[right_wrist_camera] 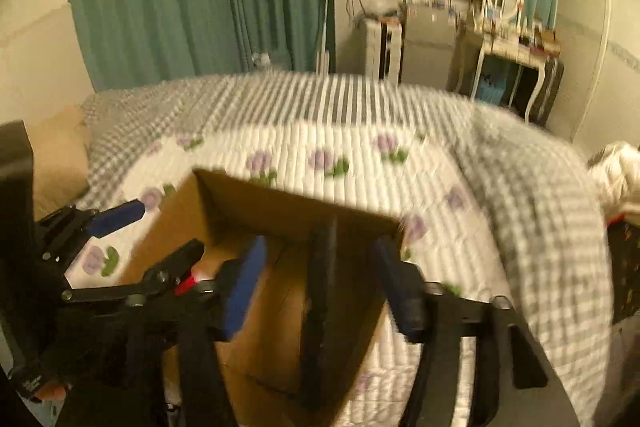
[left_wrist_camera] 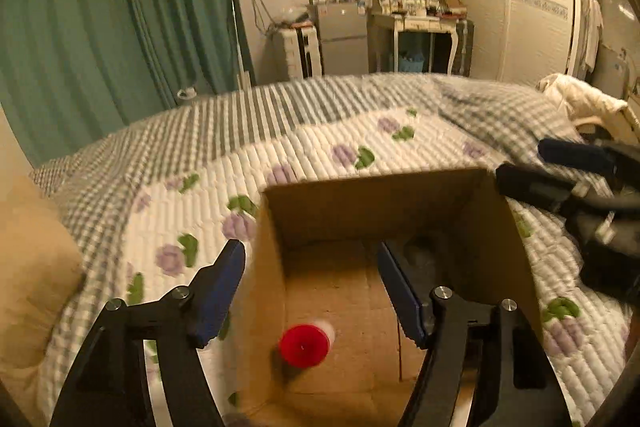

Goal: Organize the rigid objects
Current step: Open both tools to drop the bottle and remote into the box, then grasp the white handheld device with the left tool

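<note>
Hovering over the open cardboard box (left_wrist_camera: 400, 203) on the quilted bed (left_wrist_camera: 320, 131), my left gripper (left_wrist_camera: 312, 259) has its fingers spread with nothing between them; the red-capped bottle (left_wrist_camera: 306, 343) lies on the box floor near me. My right gripper (right_wrist_camera: 320, 259) is also released, a dark flat object (right_wrist_camera: 320, 307) standing in the box between its fingers. I judge this the drop-off step; next calls for fetching another item.

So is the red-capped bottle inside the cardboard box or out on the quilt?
Inside. In the left wrist view the red-capped bottle lies on the floor of the open cardboard box, between the open left gripper's fingers.
</note>
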Demonstrator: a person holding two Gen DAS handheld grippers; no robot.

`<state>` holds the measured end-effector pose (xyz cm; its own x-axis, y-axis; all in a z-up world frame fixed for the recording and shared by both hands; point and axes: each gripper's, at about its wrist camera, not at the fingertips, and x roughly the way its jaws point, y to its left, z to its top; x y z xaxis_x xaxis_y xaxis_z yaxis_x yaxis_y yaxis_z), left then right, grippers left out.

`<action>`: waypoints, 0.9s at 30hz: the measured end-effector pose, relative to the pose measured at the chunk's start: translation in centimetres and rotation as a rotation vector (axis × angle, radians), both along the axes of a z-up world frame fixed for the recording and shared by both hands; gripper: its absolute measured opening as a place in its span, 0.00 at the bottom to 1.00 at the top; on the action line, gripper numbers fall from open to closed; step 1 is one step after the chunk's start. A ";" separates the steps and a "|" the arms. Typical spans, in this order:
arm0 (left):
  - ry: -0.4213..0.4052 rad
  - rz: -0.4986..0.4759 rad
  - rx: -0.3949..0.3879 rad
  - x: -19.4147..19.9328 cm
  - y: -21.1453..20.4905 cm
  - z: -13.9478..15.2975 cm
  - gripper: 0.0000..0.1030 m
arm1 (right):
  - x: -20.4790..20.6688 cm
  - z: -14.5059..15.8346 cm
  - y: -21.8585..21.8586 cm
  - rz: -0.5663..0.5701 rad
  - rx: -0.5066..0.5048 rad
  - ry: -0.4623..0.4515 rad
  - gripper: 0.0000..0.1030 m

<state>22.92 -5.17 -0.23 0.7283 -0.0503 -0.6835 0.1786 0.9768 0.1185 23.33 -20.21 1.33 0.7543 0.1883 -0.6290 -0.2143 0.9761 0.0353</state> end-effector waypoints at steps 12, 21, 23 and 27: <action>-0.091 0.040 0.019 -12.0 2.5 4.1 0.98 | -11.2 5.4 -0.4 0.157 -0.025 -0.108 0.94; 0.002 0.227 -0.019 -17.2 4.6 -2.1 0.98 | -16.1 -1.8 1.2 0.257 -0.115 0.013 0.94; 0.027 0.252 -0.037 -18.0 4.9 -4.1 0.98 | -16.4 -4.2 1.4 0.268 -0.143 0.050 0.94; 0.102 0.250 -0.037 -18.0 4.3 -7.5 0.98 | -16.0 -7.9 1.5 0.273 -0.156 0.121 0.94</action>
<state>4.92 -0.85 -7.68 0.6485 0.0960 -0.7551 -0.0592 0.9954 0.0757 7.35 -18.75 -6.53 0.6076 0.2675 -0.7478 -0.4722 0.8788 -0.0693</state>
